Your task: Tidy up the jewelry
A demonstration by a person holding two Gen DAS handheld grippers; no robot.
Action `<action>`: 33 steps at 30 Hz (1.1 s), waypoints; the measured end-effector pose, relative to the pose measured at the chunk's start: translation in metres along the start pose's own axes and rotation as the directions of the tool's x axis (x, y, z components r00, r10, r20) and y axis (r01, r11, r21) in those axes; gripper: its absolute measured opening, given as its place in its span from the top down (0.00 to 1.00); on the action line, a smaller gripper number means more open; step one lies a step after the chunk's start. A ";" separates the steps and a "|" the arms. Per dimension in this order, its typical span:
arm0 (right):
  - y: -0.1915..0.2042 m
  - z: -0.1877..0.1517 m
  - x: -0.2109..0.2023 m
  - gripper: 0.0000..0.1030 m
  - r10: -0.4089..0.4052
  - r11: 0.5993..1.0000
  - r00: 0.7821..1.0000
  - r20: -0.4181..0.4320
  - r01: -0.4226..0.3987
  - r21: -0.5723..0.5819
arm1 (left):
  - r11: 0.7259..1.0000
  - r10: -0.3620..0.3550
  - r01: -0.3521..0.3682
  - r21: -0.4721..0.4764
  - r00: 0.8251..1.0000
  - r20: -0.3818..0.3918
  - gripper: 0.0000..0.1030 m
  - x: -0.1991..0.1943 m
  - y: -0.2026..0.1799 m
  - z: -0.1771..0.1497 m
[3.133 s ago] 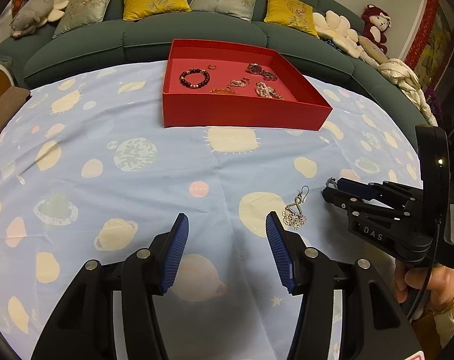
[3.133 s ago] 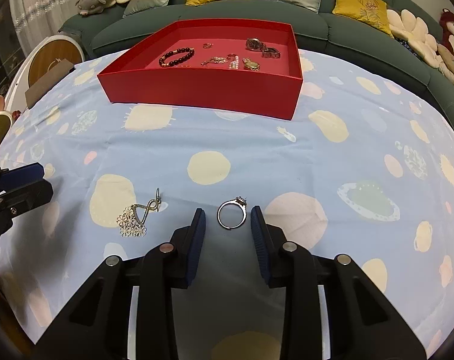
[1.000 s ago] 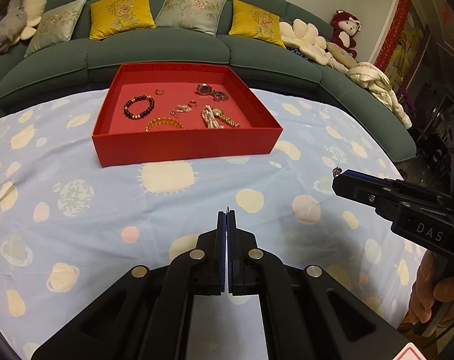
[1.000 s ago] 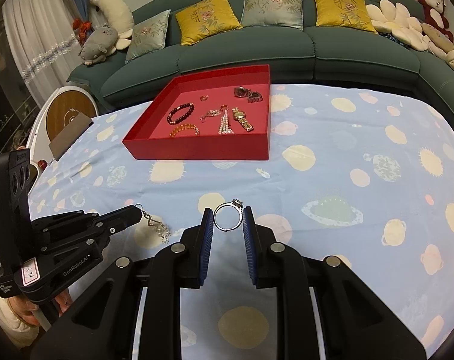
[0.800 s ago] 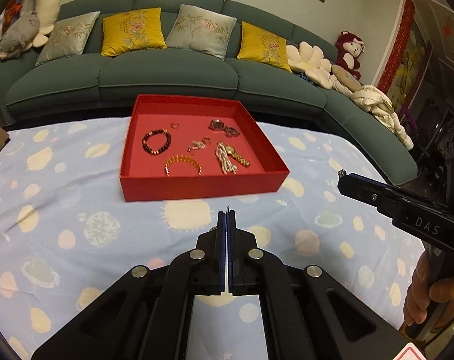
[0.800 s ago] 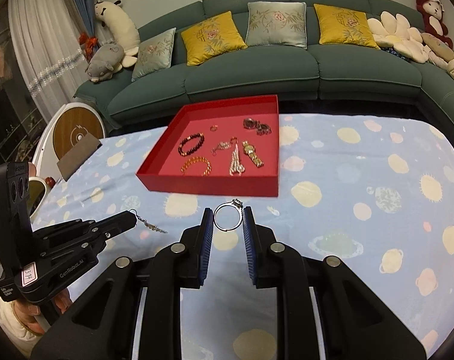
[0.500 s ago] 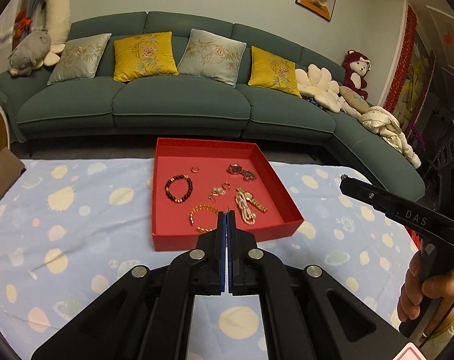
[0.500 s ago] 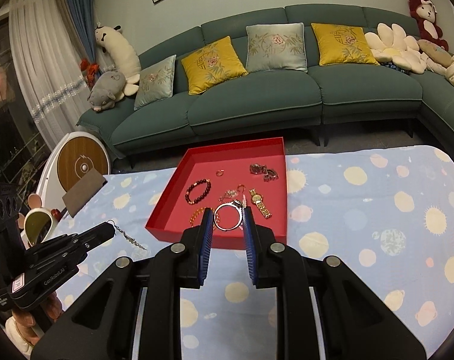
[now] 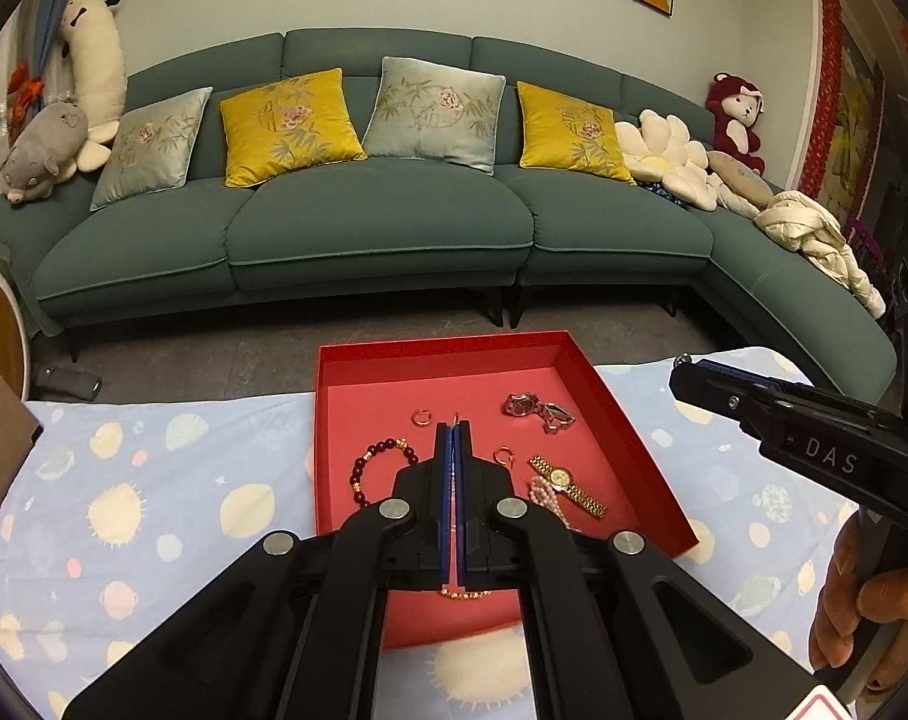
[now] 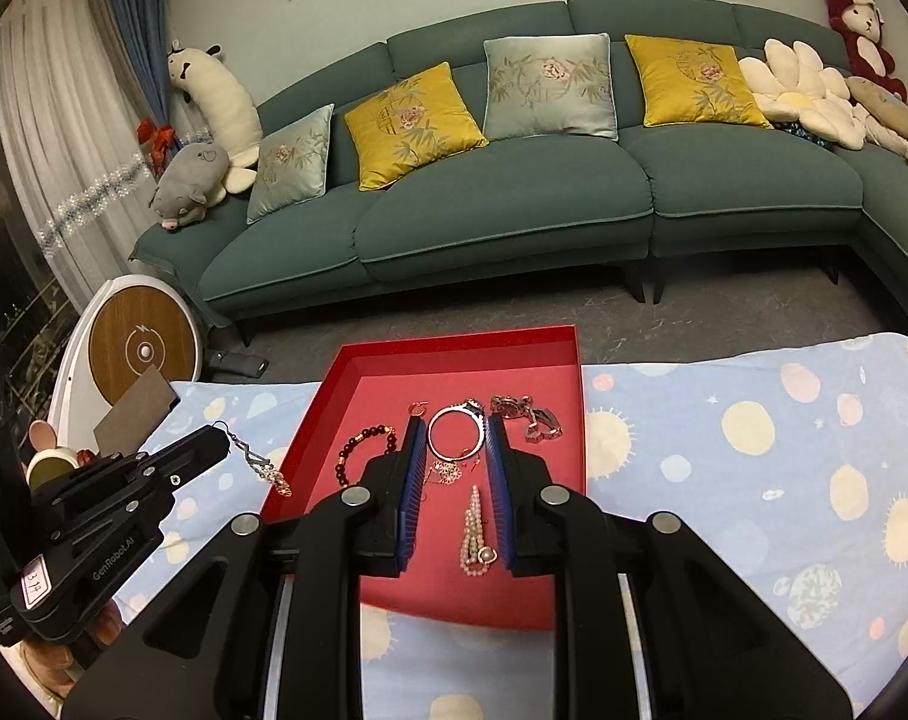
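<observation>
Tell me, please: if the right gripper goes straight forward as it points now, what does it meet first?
Probably the red tray: the right gripper, shut on the ring, points down into it, near the small hoop and silver watch. Depth is unclear.

Yellow cushions are leaning on a green sofa; a red monkey toy is sitting at its end.

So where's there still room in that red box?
Bare floor runs along the red box's far wall, behind the silver watch, and down its right side past the gold watch. The middle, around pearls and bead bracelet, is crowded.
</observation>
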State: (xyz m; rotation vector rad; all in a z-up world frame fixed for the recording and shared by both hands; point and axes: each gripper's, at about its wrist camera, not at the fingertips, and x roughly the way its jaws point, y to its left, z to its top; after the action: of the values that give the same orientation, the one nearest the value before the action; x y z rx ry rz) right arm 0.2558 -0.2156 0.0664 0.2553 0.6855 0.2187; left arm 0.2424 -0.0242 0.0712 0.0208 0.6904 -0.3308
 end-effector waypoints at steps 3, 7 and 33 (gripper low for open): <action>-0.001 0.002 0.020 0.81 0.001 1.000 1.000 -0.026 0.000 0.009 | 1.000 0.010 -0.010 -0.001 1.000 -0.015 1.00 0.018 0.001 0.002; -0.005 0.001 0.043 0.81 -0.022 1.000 0.998 -0.052 0.022 0.005 | 1.000 0.016 -0.017 -0.019 0.999 -0.040 1.00 0.040 0.005 0.003; -0.020 0.006 -0.044 0.50 0.018 0.997 0.995 0.095 -0.026 0.076 | 0.991 0.060 -0.059 -0.117 0.998 -0.003 0.61 -0.028 0.035 -0.004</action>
State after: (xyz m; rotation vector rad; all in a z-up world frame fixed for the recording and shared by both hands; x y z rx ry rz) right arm 0.2288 -0.2481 0.0905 0.3449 0.5988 0.2003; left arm 0.2306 0.0178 0.0827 -0.0699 0.7060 -0.2327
